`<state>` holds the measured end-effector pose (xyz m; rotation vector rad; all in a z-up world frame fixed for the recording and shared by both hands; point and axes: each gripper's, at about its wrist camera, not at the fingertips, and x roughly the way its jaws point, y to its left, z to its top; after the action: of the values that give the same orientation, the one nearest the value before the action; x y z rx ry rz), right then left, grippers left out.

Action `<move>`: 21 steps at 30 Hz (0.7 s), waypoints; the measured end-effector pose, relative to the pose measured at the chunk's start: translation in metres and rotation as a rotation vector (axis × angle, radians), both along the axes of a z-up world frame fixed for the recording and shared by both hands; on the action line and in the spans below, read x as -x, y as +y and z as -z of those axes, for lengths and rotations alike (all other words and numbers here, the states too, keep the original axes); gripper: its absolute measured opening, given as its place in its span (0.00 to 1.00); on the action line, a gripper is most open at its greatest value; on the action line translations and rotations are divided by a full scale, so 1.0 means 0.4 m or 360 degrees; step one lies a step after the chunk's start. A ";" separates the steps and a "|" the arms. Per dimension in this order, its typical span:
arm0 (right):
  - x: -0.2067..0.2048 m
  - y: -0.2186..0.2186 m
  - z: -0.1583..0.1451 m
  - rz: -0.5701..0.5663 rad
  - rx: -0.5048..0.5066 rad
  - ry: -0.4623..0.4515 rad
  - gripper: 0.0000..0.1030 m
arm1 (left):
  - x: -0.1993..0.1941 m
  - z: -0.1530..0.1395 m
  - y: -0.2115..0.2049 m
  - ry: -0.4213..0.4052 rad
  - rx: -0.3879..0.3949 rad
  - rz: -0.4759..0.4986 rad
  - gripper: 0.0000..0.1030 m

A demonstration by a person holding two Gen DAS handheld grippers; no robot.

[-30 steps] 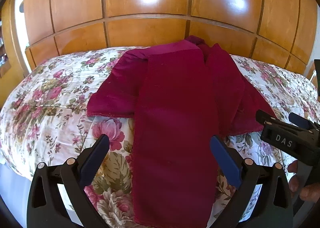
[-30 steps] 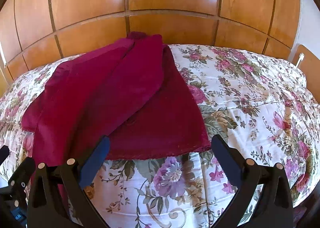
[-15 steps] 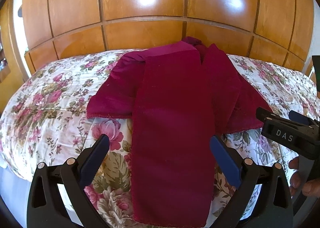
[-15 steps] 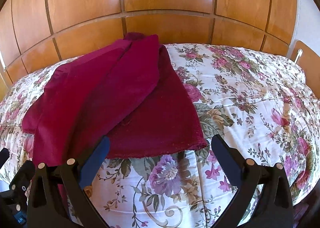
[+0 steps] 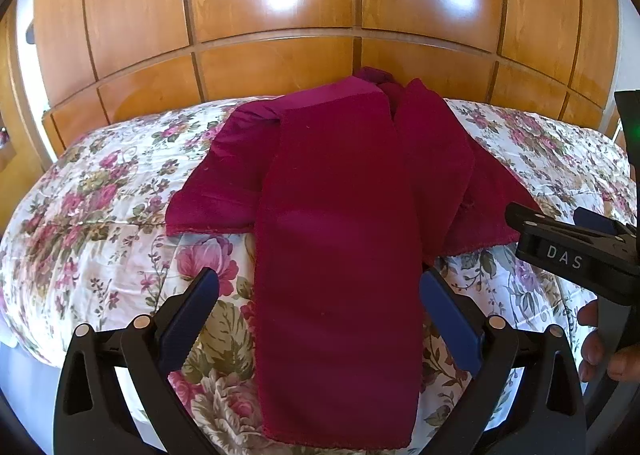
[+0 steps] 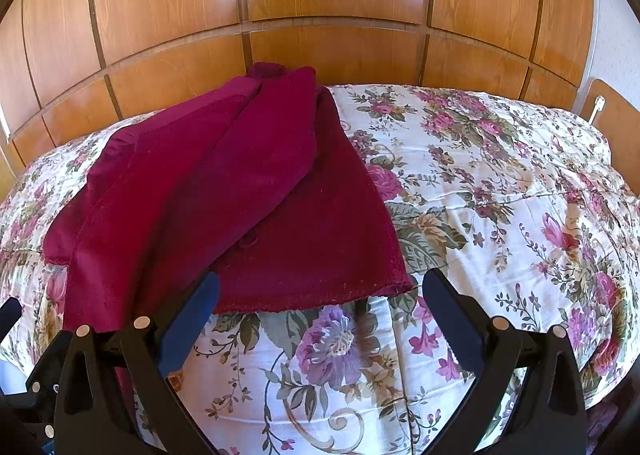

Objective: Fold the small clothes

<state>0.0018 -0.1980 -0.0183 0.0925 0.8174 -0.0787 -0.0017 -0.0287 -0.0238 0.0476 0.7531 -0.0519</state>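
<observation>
The garment [image 5: 340, 255] is being left flat on the bed [image 5: 100, 215], its long axis running straight ahead between the spread, empty left gripper [image 5: 320, 315], while the right gripper [image 6: 320, 315], also spread, is being held off its hem.

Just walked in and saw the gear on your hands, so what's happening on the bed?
A person is folding a dark red garment spread on the floral bedspread. One side panel already lies folded down its middle. The left claw and the right claw are both open above the near hem, holding nothing.
</observation>
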 end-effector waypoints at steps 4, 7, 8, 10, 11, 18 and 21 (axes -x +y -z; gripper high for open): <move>0.004 0.000 0.004 0.0004 -0.0004 0.0004 0.98 | 0.000 0.003 -0.003 0.0006 -0.0010 0.0006 0.97; 0.003 -0.001 0.005 0.0007 -0.0008 0.0008 0.98 | -0.002 0.005 -0.007 0.0013 -0.0017 0.0009 0.97; 0.003 -0.002 0.005 0.0008 -0.0010 0.0009 0.98 | -0.002 0.006 -0.008 0.0015 -0.0019 0.0011 0.97; 0.003 -0.004 0.008 0.0009 -0.0012 0.0012 0.98 | -0.001 0.007 -0.007 0.0013 -0.0020 0.0010 0.97; 0.002 -0.004 0.008 0.0009 -0.0012 0.0013 0.98 | -0.001 0.007 -0.007 0.0013 -0.0018 0.0010 0.97; 0.000 -0.007 0.014 0.0012 -0.0024 0.0020 0.98 | -0.003 0.018 -0.007 0.0045 -0.0015 0.0010 0.90; -0.002 -0.012 0.018 0.0013 -0.0032 0.0025 0.98 | -0.012 0.037 -0.005 0.0093 -0.0021 0.0005 0.78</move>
<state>0.0024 -0.2027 -0.0253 0.1142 0.8339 -0.0793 0.0033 -0.0308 -0.0385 0.0598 0.8117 -0.0516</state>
